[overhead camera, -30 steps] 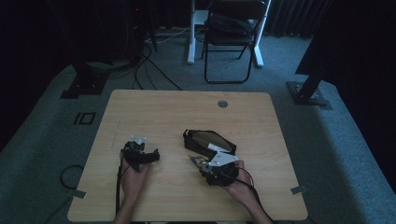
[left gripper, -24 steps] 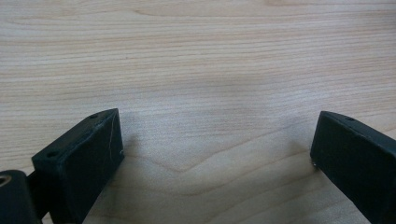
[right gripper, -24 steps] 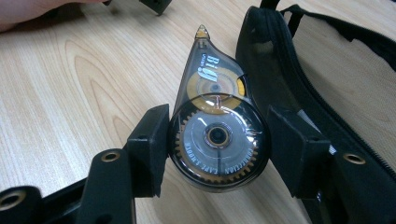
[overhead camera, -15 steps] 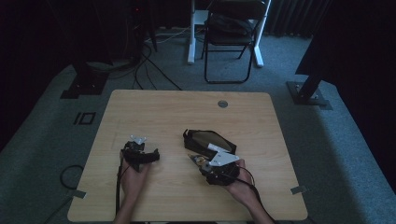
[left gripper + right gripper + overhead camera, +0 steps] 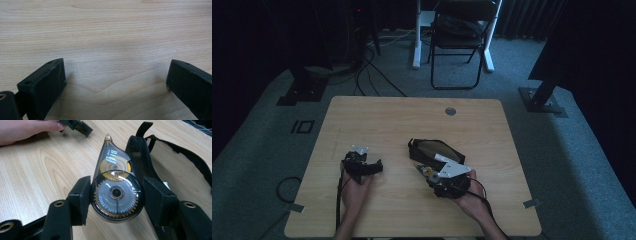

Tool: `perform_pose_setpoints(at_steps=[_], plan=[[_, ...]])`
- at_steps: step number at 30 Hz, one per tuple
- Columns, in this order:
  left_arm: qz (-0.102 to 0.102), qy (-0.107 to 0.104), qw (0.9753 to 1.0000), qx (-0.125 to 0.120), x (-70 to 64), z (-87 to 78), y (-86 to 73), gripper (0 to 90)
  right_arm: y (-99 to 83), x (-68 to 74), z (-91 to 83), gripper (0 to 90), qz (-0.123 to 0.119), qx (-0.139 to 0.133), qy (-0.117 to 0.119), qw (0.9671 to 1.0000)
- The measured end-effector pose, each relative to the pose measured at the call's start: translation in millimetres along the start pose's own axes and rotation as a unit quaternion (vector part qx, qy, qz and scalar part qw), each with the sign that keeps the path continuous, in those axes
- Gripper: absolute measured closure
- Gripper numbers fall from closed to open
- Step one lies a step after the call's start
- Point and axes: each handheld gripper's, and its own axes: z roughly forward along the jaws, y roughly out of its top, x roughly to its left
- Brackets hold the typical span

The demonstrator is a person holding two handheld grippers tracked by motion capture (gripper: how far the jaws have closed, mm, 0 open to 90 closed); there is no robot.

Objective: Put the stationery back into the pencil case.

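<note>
Two jaws of my right gripper (image 5: pixel 116 195) hold the correction tape (image 5: pixel 115 187) just left of the black pouch (image 5: pixel 175 162); I should carry it level; my left gripper (image 5: pixel 116 80) stands wide on the table (image 5: pixel 105 30).

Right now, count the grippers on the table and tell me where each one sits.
2. The left gripper rests on the table's near left part, jaws open on bare wood. The right gripper is at centre right, clamped on a correction tape dispenser beside a black pouch.
</note>
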Motion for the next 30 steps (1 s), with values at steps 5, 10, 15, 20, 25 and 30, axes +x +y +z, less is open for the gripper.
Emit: perform_pose_setpoints(at_steps=[5,10,15,20,25,30], plan=[[0.0,0.0,1.0,0.0,0.0,0.0,0.0,2.7,0.7,-1.9,-2.3,41.7,-0.001,-0.002,-0.002,1.0],[0.0,0.0,1.0,0.0,0.0,0.0,0.0,2.7,1.7,-3.3,-5.3,41.7,0.001,-0.006,-0.005,1.0],[0.0,0.0,1.0,0.0,0.0,0.0,0.0,2.8,2.7,-4.8,-7.8,41.7,0.001,-0.008,-0.007,0.9999],[0.0,0.0,1.0,0.0,0.0,0.0,0.0,2.7,2.7,-6.5,-9.6,41.7,0.003,-0.01,-0.01,0.9999],[0.0,0.0,1.0,0.0,0.0,0.0,0.0,2.7,3.2,-8.8,-11.8,41.7,0.003,-0.012,-0.013,0.9998],[0.0,0.0,1.0,0.0,0.0,0.0,0.0,2.8,3.3,-11.2,-13.6,41.7,0.006,-0.013,-0.017,0.9998]])
